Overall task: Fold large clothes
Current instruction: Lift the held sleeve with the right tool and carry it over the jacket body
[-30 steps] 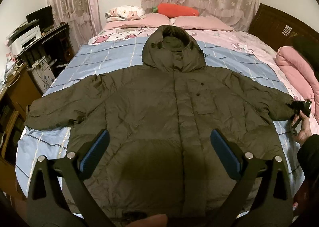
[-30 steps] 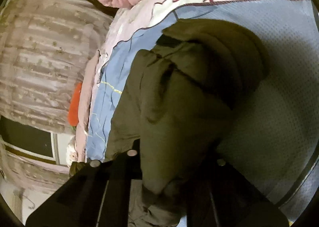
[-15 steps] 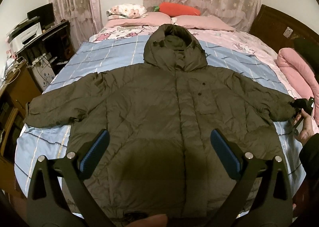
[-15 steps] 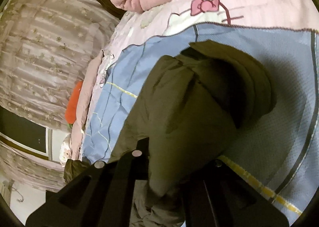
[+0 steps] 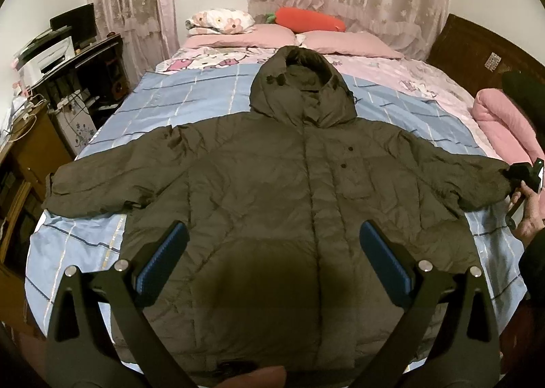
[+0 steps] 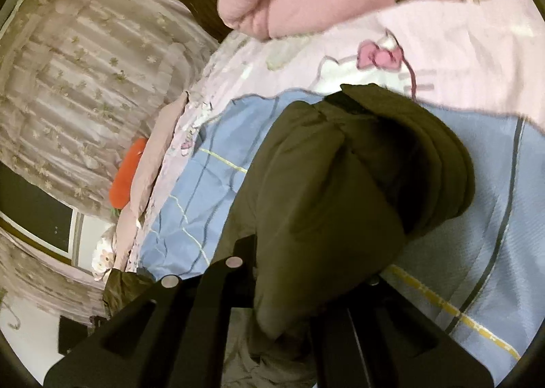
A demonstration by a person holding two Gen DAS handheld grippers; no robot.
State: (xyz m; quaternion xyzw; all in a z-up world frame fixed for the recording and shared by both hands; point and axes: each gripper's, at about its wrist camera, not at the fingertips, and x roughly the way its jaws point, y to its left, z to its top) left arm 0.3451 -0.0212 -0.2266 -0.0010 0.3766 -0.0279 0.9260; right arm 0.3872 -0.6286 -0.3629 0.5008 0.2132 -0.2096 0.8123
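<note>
Meanwhile, the right gripper [image 6: 306, 289] is clamping the jacket [image 5: 272, 190] cuff, which is hiding its fingertips; the left gripper [image 5: 272, 258] is hovering open at 6 o'clock.

I count one olive hooded jacket [image 5: 272, 190] on one bed [image 5: 190, 95], two pink pillows [image 5: 347, 42], one floral pillow [image 5: 221, 18], one carrot-shaped cushion [image 5: 310, 18], and apparently one rolled pink quilt [image 5: 504, 122]. Two claws: left claw [image 5: 272, 258], right claw [image 5: 523, 173].
</note>
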